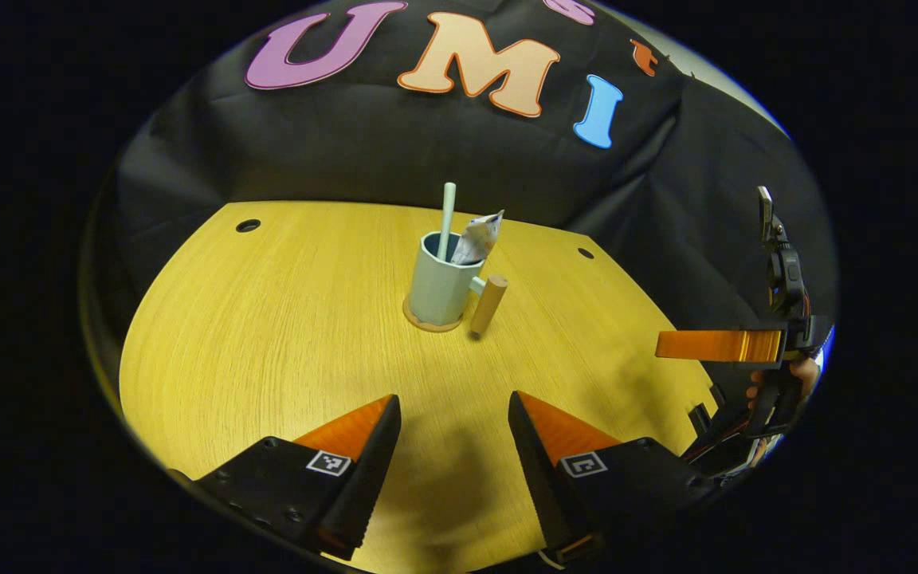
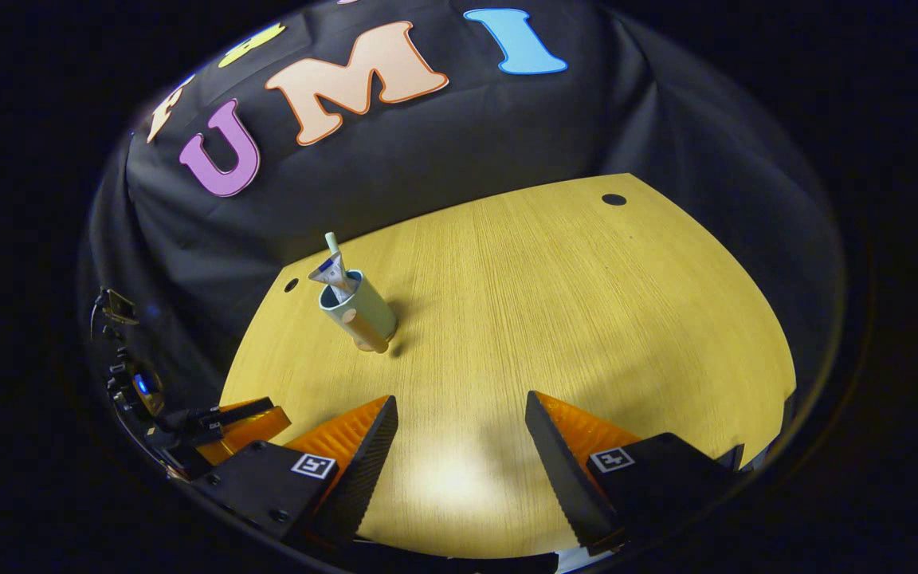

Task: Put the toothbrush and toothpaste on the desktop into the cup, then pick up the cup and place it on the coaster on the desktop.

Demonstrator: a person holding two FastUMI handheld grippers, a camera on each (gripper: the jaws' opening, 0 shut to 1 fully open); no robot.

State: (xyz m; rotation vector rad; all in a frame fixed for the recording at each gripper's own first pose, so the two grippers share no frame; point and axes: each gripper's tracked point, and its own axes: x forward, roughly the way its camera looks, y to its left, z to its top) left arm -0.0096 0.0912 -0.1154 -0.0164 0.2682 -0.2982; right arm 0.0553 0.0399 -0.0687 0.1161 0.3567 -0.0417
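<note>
A: Where is the cup (image 1: 441,281)?
B: Upright on the round coaster (image 1: 430,324), toward the back of the wooden table (image 1: 268,335), with its wooden handle (image 1: 488,303) sticking out to one side.
A: And the toothbrush (image 1: 447,221)?
B: Standing in the cup, its pale stem poking above the rim. The toothpaste tube (image 1: 476,238) leans beside it, also inside.
A: The claws?
B: The left claw (image 1: 454,414) is released, fingers spread over bare wood, well apart from the cup. The right claw (image 2: 459,418) is released too, grasping nothing. In the left gripper view it hangs off the table's edge, a hand (image 1: 802,375) behind it.
</note>
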